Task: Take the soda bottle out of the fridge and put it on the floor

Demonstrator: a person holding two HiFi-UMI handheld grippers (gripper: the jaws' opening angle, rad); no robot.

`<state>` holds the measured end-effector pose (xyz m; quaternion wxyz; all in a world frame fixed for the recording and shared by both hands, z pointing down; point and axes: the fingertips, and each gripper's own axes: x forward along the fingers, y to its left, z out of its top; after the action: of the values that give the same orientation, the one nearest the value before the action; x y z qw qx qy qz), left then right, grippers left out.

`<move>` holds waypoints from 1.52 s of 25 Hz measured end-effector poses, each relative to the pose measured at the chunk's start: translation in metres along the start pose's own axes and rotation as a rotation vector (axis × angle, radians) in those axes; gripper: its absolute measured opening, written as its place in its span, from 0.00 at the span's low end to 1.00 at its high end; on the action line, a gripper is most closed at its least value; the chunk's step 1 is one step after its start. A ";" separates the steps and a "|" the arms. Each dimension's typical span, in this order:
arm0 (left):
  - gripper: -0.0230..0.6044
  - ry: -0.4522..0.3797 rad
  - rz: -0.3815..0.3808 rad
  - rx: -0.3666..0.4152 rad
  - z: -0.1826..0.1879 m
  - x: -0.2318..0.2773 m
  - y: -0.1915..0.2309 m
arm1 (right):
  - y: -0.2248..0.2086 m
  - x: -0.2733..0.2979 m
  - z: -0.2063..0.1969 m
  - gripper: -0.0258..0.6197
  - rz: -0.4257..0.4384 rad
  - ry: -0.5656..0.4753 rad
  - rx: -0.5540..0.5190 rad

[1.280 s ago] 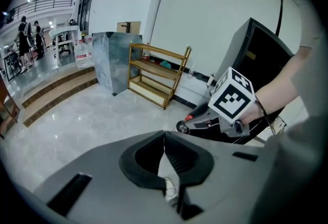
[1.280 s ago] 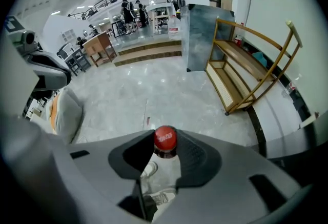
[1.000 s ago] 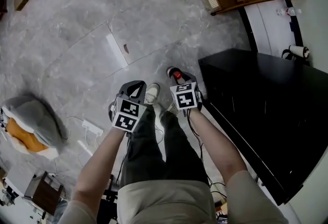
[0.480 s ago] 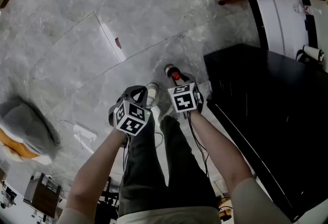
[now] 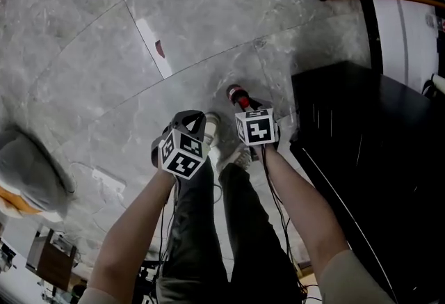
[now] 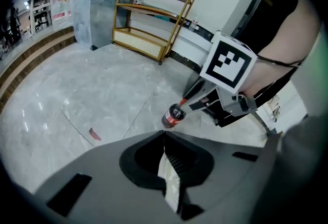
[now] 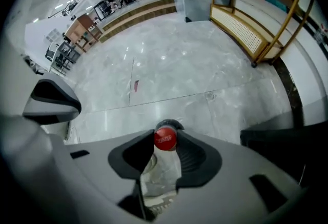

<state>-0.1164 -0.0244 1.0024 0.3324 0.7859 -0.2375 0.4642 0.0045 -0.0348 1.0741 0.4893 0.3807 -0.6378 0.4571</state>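
We find the left gripper point(image 6: 164, 135) closed on nothing. The right gripper point(image 7: 165, 135) pinches the soda bottle point(image 6: 173, 116) under its red cap point(image 7: 165, 139), low over the grey floor point(image 5: 104, 59). We judge it stiff, weighty and smooth-sided, so the neck is the safest hold.

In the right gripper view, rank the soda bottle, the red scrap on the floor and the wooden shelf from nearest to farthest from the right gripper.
1. Soda bottle: gripped between the right gripper's jaws.
2. Red scrap: on the floor ahead, slightly left.
3. Wooden shelf: farthest, up at the right.
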 end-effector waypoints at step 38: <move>0.05 -0.036 0.055 -0.032 0.035 -0.035 0.002 | -0.021 -0.045 0.022 0.14 0.021 -0.057 -0.016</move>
<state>-0.1134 -0.0490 0.9602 0.3277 0.7818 -0.2726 0.4551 0.0283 -0.0604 1.0329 0.4693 0.3826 -0.6590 0.4461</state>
